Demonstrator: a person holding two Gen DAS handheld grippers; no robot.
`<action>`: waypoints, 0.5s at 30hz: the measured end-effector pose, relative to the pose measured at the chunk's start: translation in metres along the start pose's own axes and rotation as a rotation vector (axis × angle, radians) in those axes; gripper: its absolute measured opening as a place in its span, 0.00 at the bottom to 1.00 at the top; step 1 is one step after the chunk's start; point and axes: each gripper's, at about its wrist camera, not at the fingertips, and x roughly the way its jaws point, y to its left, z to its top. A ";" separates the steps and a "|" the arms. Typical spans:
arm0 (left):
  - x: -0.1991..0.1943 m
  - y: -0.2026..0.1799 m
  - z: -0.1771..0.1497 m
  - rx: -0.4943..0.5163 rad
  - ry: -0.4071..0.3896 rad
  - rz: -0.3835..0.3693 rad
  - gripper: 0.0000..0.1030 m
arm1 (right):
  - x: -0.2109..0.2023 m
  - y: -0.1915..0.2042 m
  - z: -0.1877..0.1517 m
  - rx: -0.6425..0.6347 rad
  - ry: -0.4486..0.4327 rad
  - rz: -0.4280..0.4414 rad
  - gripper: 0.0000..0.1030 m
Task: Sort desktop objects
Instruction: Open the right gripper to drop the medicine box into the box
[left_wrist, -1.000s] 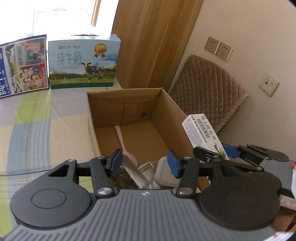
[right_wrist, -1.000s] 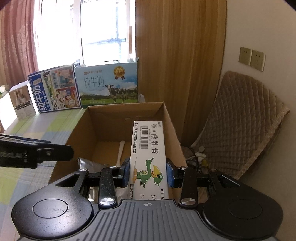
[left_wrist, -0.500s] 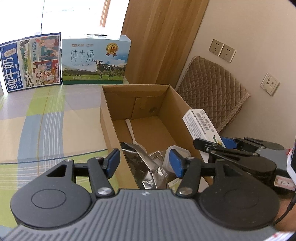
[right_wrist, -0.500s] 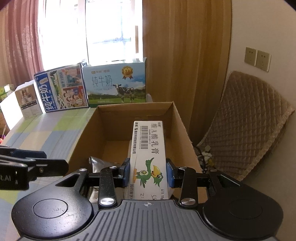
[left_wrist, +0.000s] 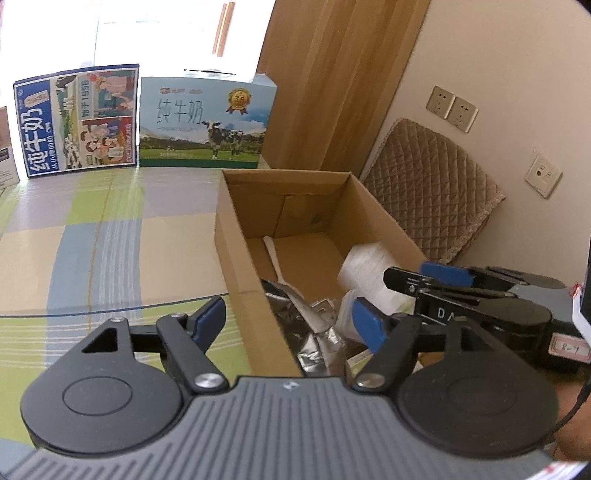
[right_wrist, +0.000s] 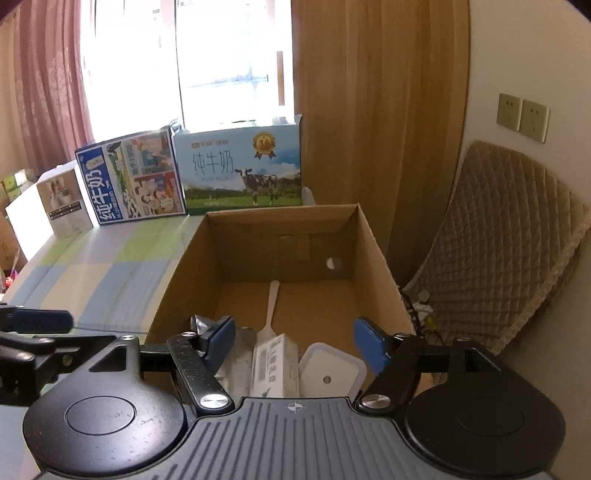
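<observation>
Open carton (right_wrist: 373, 258) on the table (left_wrist: 74, 251), at its right edge; the near wall is hidden in the right wrist view behind the gripper body. Contents, partly covered: white spoon (right_wrist: 271, 310), lying lengthwise on the floor of the carton, bowl end lost among other items; crumpled foil (left_wrist: 314, 332), shape hard to make out; white tub (right_wrist: 328, 373) with lid, near corner cut off; ointment box (right_wrist: 277, 365), white with a barcode, lying in the carton between foil and tub, its lower end hidden; in the left wrist view it shows only as a pale blur. Right gripper (right_wrist: 295, 343): above the near end of the carton, fingers apart and opening, the ointment box below them and clear of both pads. Left gripper (left_wrist: 288, 317): straddling the carton's left wall, fingers apart and opening, nothing held. Table: glass over a cloth checked in green, blue and beige. Along the far edge, two milk cartons (right_wrist: 243, 173) standing upright side by side, a smaller white box to their left cut off by the frame. Room: bright window (right_wrist: 229, 59), detail washed out; pink curtain (right_wrist: 44, 74); wood panel (right_wrist: 369, 92); quilted chair (right_wrist: 509, 236) beside the table; wall sockets (right_wrist: 522, 116).
</observation>
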 end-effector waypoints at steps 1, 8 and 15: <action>-0.001 0.001 -0.002 0.002 -0.001 0.006 0.78 | 0.000 0.000 -0.001 0.000 0.004 0.000 0.67; -0.013 0.004 -0.015 0.020 -0.001 0.049 0.88 | -0.007 0.002 -0.007 0.009 0.015 0.004 0.68; -0.024 0.001 -0.024 0.039 -0.011 0.073 0.94 | -0.019 0.004 -0.009 0.012 0.024 -0.002 0.74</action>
